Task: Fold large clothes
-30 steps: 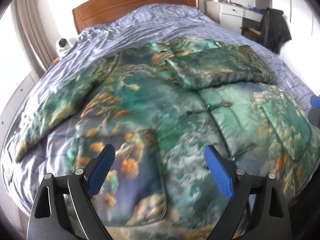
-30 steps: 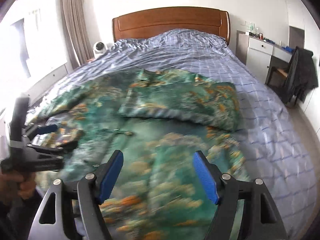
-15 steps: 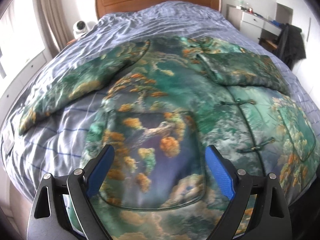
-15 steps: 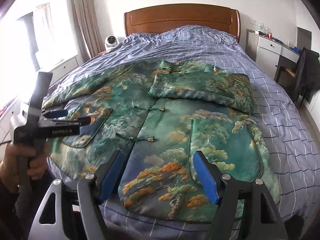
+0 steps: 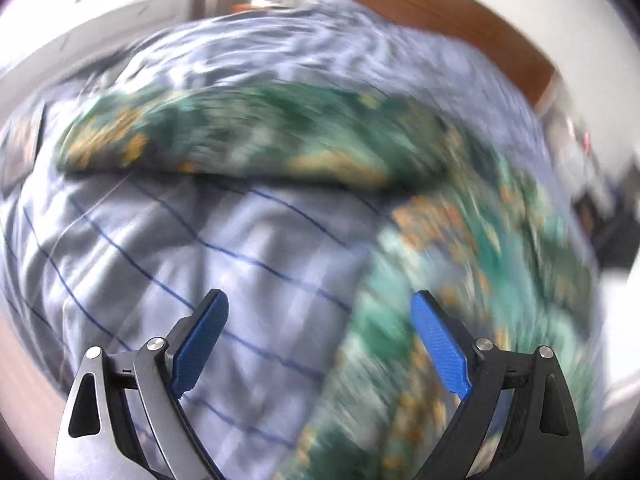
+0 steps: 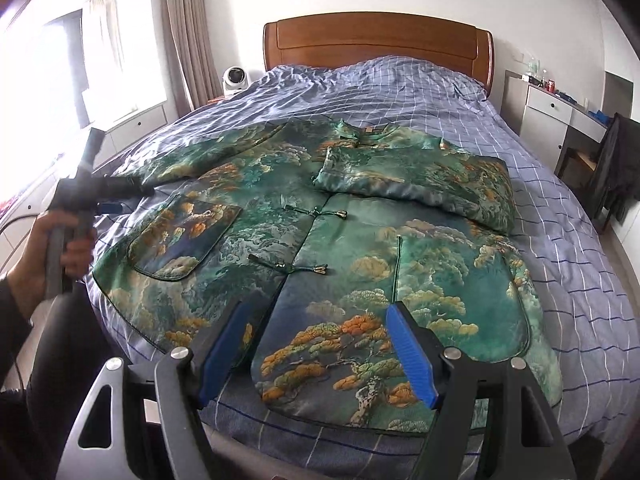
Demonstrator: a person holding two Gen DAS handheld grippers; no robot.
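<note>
- On the bed, over a blue checked cover, a green padded jacket printed with pines and clouds lies face up, collar toward the wooden headboard and hem toward the foot.
- Front closed with knotted frog fastenings down the middle.
- One sleeve is folded across the chest on the picture's right; the other sleeve is stretched out flat toward the window side.
- Dark patch pocket sits on the picture-left front panel.
- Right gripper: blue pads well apart, nothing between them; hovers above the jacket's hem near the foot of the bed, not touching cloth.
- Left gripper: jaws wide apart and empty in its own view, which is heavily blurred; below it bare checked cover, with the outstretched sleeve across the upper part of the frame and the jacket's body to the right.
- From the right wrist view the left gripper shows at the picture's left edge, held in a person's hand with a dark sleeve, its tips near the cuff end of the outstretched sleeve; whether they touch cannot be told.
- Small white fan stands beside the headboard, curtain behind it.
- White desk and a chair draped in dark clothing stand at the far right.
</note>
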